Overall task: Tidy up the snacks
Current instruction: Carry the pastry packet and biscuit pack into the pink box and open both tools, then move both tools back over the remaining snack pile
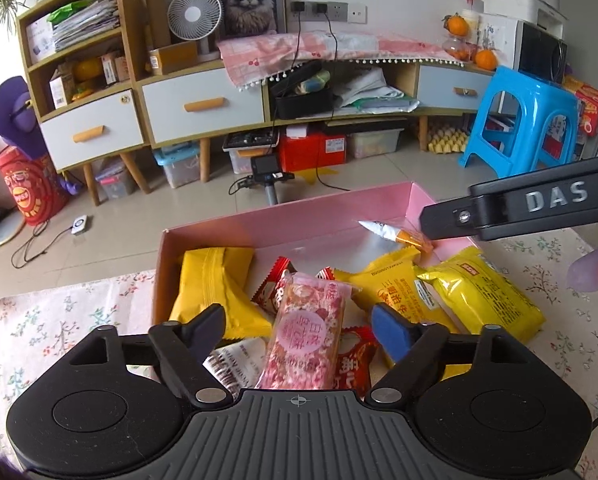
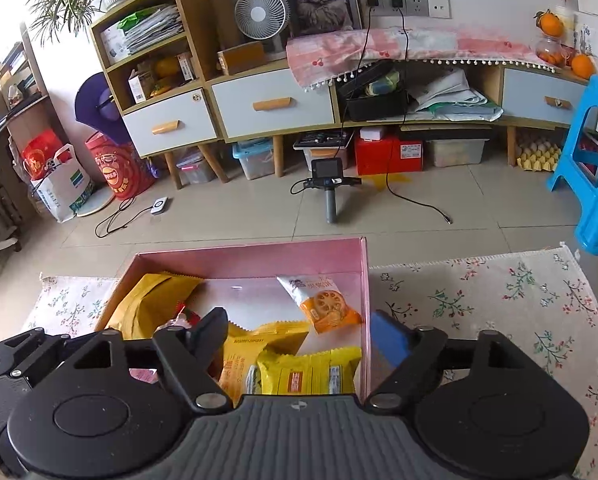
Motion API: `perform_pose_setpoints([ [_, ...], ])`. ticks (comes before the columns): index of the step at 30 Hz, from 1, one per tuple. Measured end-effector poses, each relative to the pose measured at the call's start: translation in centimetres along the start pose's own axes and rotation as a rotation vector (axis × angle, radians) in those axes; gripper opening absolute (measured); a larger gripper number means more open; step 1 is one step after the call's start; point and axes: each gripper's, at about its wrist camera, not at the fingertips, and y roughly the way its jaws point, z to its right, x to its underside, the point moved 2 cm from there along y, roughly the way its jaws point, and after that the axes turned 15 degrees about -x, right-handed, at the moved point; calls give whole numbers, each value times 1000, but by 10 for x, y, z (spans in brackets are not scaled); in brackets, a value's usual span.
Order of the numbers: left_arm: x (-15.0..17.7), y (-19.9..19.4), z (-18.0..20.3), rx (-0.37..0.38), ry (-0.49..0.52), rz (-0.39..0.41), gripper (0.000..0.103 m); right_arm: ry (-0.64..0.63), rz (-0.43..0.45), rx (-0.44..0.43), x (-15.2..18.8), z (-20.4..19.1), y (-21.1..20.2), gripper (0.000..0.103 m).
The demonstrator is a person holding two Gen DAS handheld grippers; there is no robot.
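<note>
A pink box point(image 1: 283, 220) sits on the floral cloth and holds several snack packets. In the left wrist view my left gripper point(image 1: 299, 330) is open above the box, with a pink speckled snack bar point(image 1: 305, 328) lying loose between its fingers. Yellow packets point(image 1: 215, 288) point(image 1: 483, 296) and red wrappers point(image 1: 275, 284) lie around it. An orange-and-white packet point(image 1: 395, 234) lies at the far right corner. In the right wrist view my right gripper point(image 2: 299, 334) is open over the box point(image 2: 251, 256), above yellow packets point(image 2: 307, 372) and the orange packet point(image 2: 323, 304). Its side shows in the left wrist view point(image 1: 539, 208).
The floral cloth point(image 2: 499, 312) spreads to the right of the box. Beyond it is tiled floor with a small camera on a stand point(image 2: 330, 184), cables, a blue stool point(image 1: 523, 120) and a drawer cabinet point(image 1: 203, 108).
</note>
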Motion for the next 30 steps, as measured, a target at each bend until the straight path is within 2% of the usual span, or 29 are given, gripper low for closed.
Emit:
perform_pose_setpoints([
  [3, 2, -9, -5, -4, -1, 2, 84, -9, 10, 4, 1, -4, -12, 82],
  [12, 10, -45, -21, 3, -19, 15, 89, -41, 21, 9, 7, -25, -45, 87],
  [21, 26, -80, -36, 13, -35, 15, 90, -83, 30, 15, 22, -51, -76, 89],
  [30, 51, -111, -51, 37, -32, 19, 94, -116, 24, -9, 52, -73, -101, 92],
])
